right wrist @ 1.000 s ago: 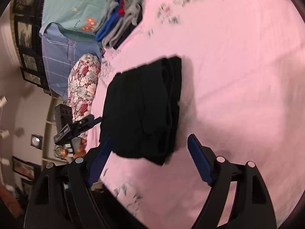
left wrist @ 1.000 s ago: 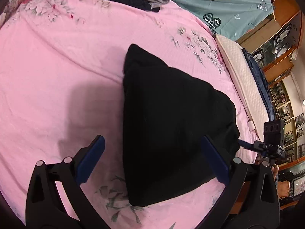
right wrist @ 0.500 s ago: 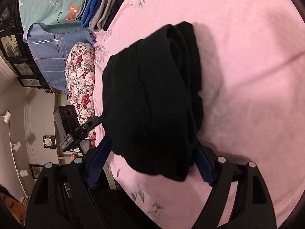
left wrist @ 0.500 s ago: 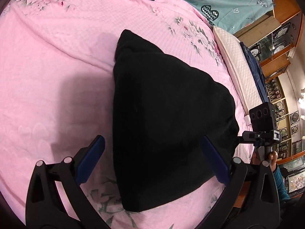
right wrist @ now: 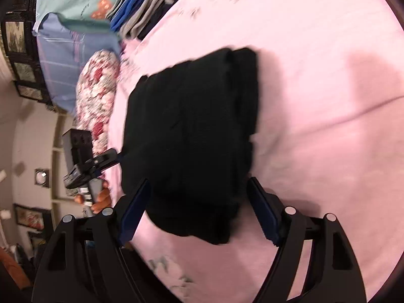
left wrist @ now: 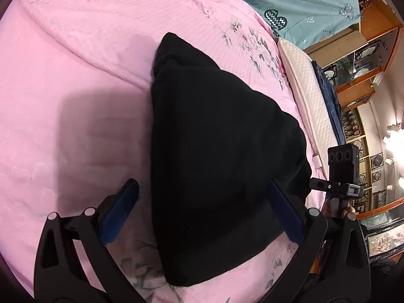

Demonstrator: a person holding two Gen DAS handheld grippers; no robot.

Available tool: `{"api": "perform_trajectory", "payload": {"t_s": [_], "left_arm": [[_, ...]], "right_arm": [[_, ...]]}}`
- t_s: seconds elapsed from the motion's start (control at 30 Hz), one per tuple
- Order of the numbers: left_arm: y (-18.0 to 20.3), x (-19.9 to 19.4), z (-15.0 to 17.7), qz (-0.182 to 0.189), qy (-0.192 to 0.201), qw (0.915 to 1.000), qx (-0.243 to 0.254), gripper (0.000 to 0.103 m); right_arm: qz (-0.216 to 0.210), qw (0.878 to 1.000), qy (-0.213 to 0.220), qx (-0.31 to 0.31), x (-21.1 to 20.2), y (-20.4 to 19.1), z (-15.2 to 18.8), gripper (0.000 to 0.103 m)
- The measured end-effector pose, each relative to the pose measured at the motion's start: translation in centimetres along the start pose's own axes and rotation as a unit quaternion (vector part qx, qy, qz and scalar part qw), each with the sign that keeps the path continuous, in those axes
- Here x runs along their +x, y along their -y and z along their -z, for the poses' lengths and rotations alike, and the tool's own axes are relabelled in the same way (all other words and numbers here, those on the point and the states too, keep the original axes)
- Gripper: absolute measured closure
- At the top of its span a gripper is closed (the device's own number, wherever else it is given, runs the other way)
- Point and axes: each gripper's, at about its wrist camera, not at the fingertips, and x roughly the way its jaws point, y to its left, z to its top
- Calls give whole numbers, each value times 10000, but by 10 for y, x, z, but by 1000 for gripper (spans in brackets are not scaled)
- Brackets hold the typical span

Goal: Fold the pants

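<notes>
The folded black pants (left wrist: 214, 156) lie in a thick bundle on the pink floral bedspread (left wrist: 63, 101). My left gripper (left wrist: 202, 212) is open just above the bundle's near end, its blue pads (left wrist: 121, 212) spread on either side of it. In the right wrist view the pants (right wrist: 197, 139) show stacked layers along their right edge. My right gripper (right wrist: 198, 209) is also open and straddles the near end. Each view shows the other gripper at the bundle's side, the right gripper (left wrist: 341, 174) and the left gripper (right wrist: 85, 156), each held by a hand (right wrist: 101, 197).
A stack of folded clothes (right wrist: 149, 2) sits at the far end of the bed by a teal sheet (left wrist: 303, 2). A white quilted pillow (left wrist: 308, 93) and a floral pillow (right wrist: 98, 93) line the bed's edges. Wooden cabinets (left wrist: 366, 58) stand beyond.
Both grippers came closer to the pants, which now fill more of each view. The right wrist view has then swung and backed off slightly and is blurred. Both stay open.
</notes>
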Motion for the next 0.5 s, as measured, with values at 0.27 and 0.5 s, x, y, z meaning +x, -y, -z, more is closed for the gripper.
{"api": "perform_trajectory", "payload": {"t_s": [0.27, 0.5], "left_arm": [[-8, -2, -2, 74, 30, 9999, -118, 2], [8, 16, -10, 183, -26, 9996, 215, 2]], "right_arm": [[-271, 9975, -162, -624, 34, -25, -6, 31], [-214, 9987, -113, -449, 25, -1, -3, 71]]}}
